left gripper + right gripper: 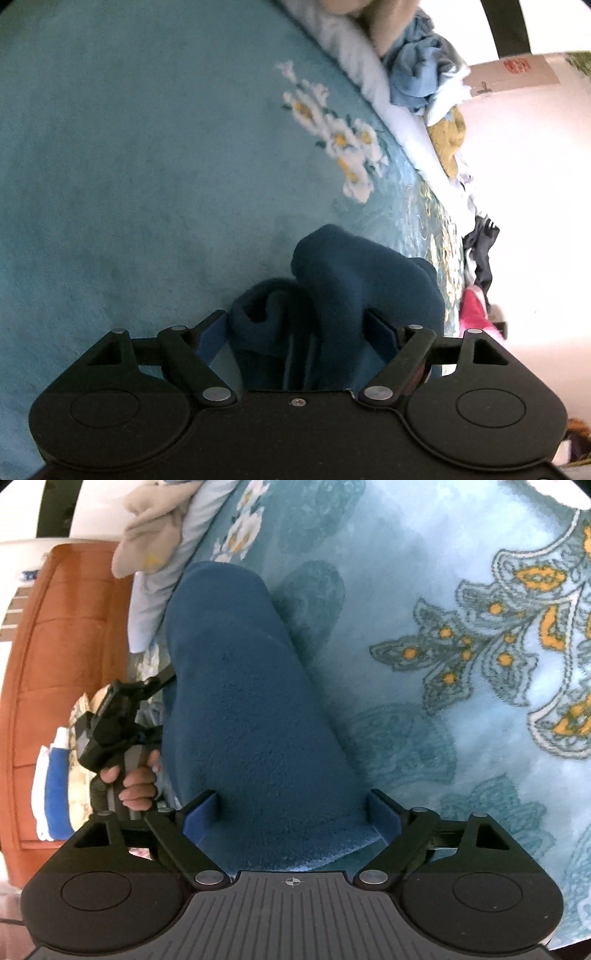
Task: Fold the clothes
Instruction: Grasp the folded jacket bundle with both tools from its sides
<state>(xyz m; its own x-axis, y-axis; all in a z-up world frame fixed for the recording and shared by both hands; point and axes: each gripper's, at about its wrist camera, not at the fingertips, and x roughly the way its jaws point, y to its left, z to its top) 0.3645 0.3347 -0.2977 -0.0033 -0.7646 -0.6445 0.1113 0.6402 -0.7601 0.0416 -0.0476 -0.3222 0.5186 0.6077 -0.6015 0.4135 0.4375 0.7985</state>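
- Here, the left gripper (297, 326) has its jaws spread wide; a bunched end of the dark blue fleece garment (343, 295) lies between them, and whether either pad presses the cloth cannot be told.
- Ahead of the left jaws, the garment rises in two rounded folds, resting on the teal bedspread (129, 166).
- Beyond the left jaws and to their right, a white flower motif (336, 136) marks the bedspread; further on, a heap of pale blue and mustard clothes (428, 92) lies at the bed's edge.
- The right gripper (293, 814) likewise has its jaws wide apart, one blue pad (201, 816) standing on each side of the garment's near end.
- Ahead of the right jaws, the garment (240, 686) stretches away as a long, smooth band over the patterned bedspread (406, 572).
- Left of the right jaws, a hand (138, 781) grips the handle of the left gripper (110, 716), beside the garment's edge.
- Further left stands an orange-brown wooden panel (62, 664).
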